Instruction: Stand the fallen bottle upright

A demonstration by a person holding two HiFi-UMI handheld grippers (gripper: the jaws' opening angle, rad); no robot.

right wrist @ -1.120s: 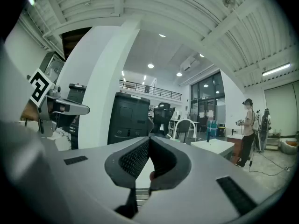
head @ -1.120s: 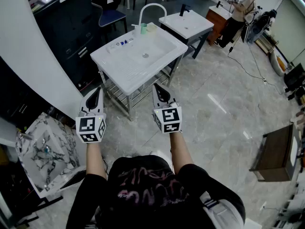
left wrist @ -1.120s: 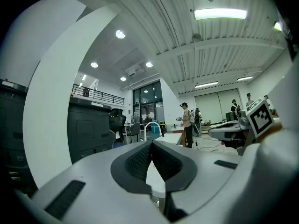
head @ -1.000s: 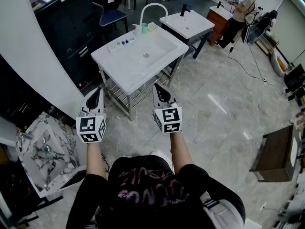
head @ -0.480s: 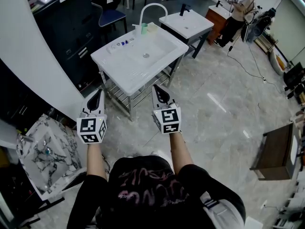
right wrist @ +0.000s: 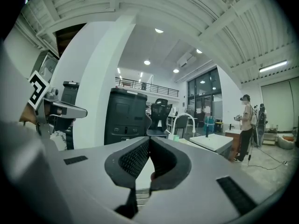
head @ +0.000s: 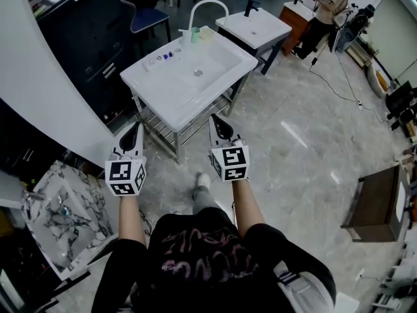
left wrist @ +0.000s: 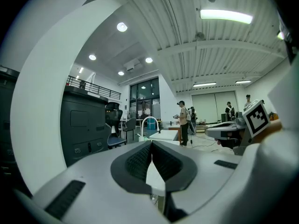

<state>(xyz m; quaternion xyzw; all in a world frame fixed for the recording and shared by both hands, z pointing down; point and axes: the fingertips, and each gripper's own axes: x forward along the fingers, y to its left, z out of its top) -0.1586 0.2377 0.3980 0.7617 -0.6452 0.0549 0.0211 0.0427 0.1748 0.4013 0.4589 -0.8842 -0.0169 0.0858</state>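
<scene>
Sink stand point(head: 171, 103) ahead, faucet point(head: 207, 5) on its rear rim | second sink point(head: 260, 28) behind, rightward | cabinet point(head: 85, 31) to its left | left gripper point(head: 135, 126), right gripper point(head: 216, 120) side by side before it.

No legible words, brands, numbers or signs in any view. The only printed marks are the black-and-white square code patterns on the left marker cube point(head: 125, 177) of the left tool point(head: 135, 125) and the right marker cube point(head: 229, 163) of the right tool point(head: 214, 118). These are machine patterns, not letters or digits. The shirt print point(head: 195, 250) on the person's black shirt, at the near edge of the head view, is a pinkish script-like graphic, too smeared to read.
</scene>
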